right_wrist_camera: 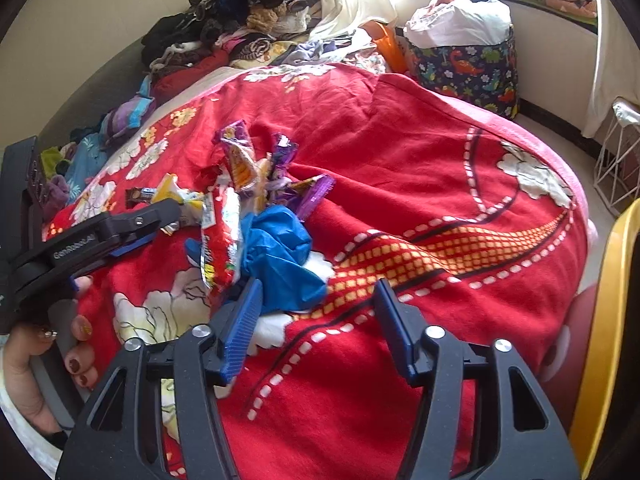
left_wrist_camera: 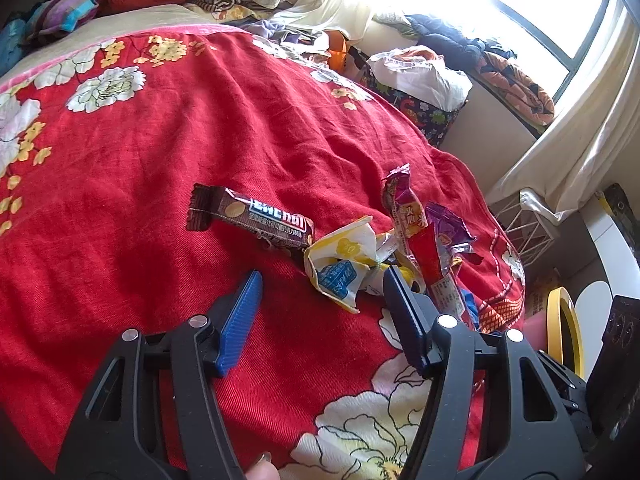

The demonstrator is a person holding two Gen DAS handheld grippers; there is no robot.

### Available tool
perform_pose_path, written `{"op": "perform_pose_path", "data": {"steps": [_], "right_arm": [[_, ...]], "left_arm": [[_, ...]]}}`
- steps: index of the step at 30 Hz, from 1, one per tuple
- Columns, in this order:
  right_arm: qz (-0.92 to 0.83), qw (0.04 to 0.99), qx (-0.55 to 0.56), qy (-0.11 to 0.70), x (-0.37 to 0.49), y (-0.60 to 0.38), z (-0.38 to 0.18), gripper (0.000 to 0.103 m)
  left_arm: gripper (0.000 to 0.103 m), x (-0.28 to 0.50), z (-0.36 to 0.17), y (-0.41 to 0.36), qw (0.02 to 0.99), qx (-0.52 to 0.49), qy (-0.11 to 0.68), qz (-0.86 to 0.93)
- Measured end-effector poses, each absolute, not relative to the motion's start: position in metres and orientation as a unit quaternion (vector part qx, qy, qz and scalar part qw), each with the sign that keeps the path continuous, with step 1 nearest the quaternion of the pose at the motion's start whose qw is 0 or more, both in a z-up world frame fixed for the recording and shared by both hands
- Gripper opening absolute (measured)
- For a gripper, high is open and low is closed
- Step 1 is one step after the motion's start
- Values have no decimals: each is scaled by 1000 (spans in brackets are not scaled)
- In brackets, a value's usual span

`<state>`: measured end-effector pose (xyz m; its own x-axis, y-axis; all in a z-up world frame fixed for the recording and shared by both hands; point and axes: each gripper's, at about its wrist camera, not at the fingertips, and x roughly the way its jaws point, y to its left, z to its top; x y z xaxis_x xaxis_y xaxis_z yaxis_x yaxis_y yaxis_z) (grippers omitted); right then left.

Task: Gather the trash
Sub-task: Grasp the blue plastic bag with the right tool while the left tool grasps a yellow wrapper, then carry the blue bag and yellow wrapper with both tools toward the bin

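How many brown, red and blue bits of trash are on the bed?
Brown wrapper: 1
Red wrapper: 1
Blue bag: 1
Total: 3

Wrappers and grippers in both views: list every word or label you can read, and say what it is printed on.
"GenRobot.AI": on the left gripper's black body, in the right wrist view.
Large blue-and-white letters on the brown bar wrapper: partly readable, not surely; small print below is blurred.
Red wrapper: characters too blurred.
Yellow-and-blue wrapper: print too small.
Red-and-white packet: lettering distorted, unreadable.
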<state>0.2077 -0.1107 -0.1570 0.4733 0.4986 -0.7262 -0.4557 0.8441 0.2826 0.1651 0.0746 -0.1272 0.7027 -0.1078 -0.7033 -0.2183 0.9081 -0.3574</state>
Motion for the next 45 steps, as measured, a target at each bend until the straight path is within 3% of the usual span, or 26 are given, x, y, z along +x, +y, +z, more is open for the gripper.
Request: {"op": "perform_pose_path", "data": {"steps": [3, 5, 8, 11, 18, 19, 20, 45], "right_arm": [[295, 852, 27, 433, 208, -106, -158, 36], [309, 845, 26, 435, 206, -103, -159, 20], [319, 843, 21, 433, 200, -98, -157, 9], [321, 851, 12, 415, 191, -96, -148, 8], [310, 869, -23, 386, 171, -101, -137, 6], [309, 869, -18, 387, 170, -105, -136, 6], [310, 868, -14, 387, 169, -108, -135, 6], [288, 900, 38, 324, 149, -169, -80, 5]], "left_arm": [[50, 168, -128, 74, 898, -217, 381, 27], [46, 169, -129, 73, 899, -217, 380, 25], [35, 170, -127, 71, 899, -219, 378, 22], [28, 170, -125, 70, 900, -219, 375, 18], [23, 166, -116, 61, 905, -207, 371, 4], [15, 164, -114, 59, 907, -203, 368, 2], [13, 163, -111, 58, 910, -199, 365, -1], [12, 134, -23, 33, 944, -170, 278, -57]]}}
